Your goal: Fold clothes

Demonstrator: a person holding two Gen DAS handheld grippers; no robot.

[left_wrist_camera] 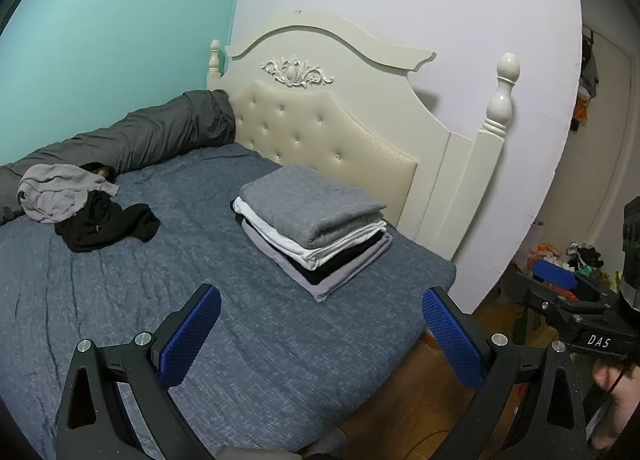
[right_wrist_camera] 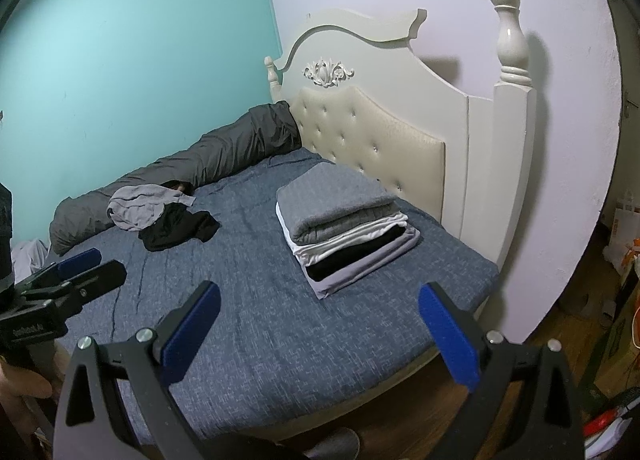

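A neat stack of folded clothes (left_wrist_camera: 316, 228) with a grey piece on top lies on the blue bed (left_wrist_camera: 160, 300) near the headboard; it also shows in the right wrist view (right_wrist_camera: 344, 224). A crumpled grey garment (left_wrist_camera: 56, 190) and a crumpled black garment (left_wrist_camera: 106, 226) lie unfolded at the far left of the bed, and both show in the right wrist view, the grey one (right_wrist_camera: 140, 206) and the black one (right_wrist_camera: 180, 230). My left gripper (left_wrist_camera: 320, 324) is open and empty above the bed's near edge. My right gripper (right_wrist_camera: 318, 320) is open and empty beside it.
A cream headboard (left_wrist_camera: 340, 124) with posts stands behind the stack. A rolled dark grey duvet (left_wrist_camera: 132, 136) lies along the teal wall. Wooden floor (left_wrist_camera: 420, 412) and clutter (left_wrist_camera: 560, 260) lie to the right of the bed. The right gripper shows at the left view's right edge (left_wrist_camera: 580, 300).
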